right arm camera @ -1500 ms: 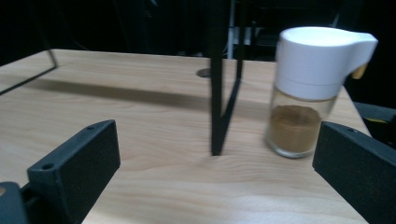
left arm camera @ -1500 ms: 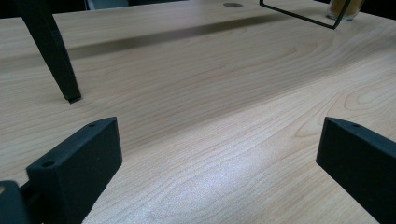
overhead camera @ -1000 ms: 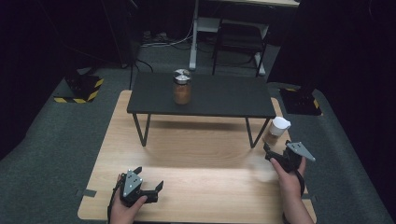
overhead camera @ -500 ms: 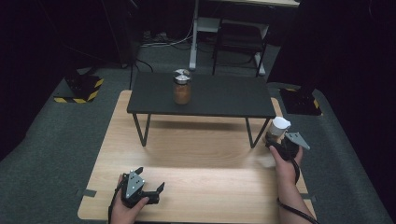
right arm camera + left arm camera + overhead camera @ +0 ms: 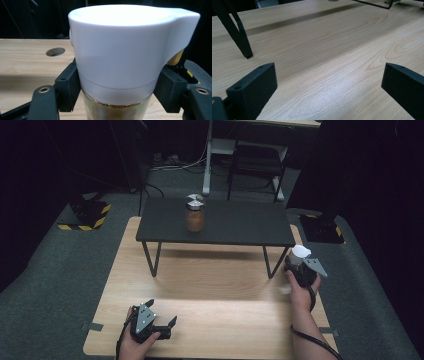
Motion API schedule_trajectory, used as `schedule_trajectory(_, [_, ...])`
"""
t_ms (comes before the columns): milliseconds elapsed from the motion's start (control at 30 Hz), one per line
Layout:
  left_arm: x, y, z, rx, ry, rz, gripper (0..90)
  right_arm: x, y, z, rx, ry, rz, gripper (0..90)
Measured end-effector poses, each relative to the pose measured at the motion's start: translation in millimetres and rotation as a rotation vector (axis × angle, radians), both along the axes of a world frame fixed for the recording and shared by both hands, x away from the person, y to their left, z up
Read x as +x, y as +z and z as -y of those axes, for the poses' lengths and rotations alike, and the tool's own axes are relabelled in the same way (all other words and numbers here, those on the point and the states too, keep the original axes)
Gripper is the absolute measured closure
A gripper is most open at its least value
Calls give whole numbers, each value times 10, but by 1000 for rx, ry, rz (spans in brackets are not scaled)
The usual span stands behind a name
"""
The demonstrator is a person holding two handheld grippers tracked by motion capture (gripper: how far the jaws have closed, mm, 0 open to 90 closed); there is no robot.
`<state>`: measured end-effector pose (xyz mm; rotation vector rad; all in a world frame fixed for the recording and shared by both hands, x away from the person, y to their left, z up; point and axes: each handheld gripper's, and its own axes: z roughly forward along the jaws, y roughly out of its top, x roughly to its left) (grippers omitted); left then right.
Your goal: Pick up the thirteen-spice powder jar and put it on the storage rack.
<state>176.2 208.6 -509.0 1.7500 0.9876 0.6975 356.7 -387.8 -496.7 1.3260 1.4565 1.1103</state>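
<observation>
Jar (image 5: 117, 75) with white lid, brownish stuff inside, pinched between right gripper (image 5: 117, 96) jaws, just past right end of black shelf (image 5: 216, 222). Second jar (image 5: 194, 213) on shelf. Left gripper (image 5: 325, 86) spread wide over wooden table (image 5: 215, 285), well short of shelf.

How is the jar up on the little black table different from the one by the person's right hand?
The jar on the black table has a silvery lid; the white-capped jar has a white cap. The first stands free on the black table; the second sits between the right gripper jaws, low on the wooden top. Both are glass with brown contents.
</observation>
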Motion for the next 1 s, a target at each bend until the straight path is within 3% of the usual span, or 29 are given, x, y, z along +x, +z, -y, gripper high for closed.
schedule_trajectory(333, [-3, -2, 1, 1, -1, 3, 5, 15, 72, 32, 2, 15, -26, 307])
schedule_trajectory(567, [-1, 1, 3, 9, -9, 5, 5, -62, 101, 54, 0, 29, -14, 307])
schedule_trajectory(867, [-2, -5, -8, 5, -13, 8, 5, -290, 147, 63, 8, 54, 16, 307])
schedule_trajectory(1000, [0, -7, -14, 0, -12, 6, 5, -465, 163, 64, 12, 79, 24, 307])
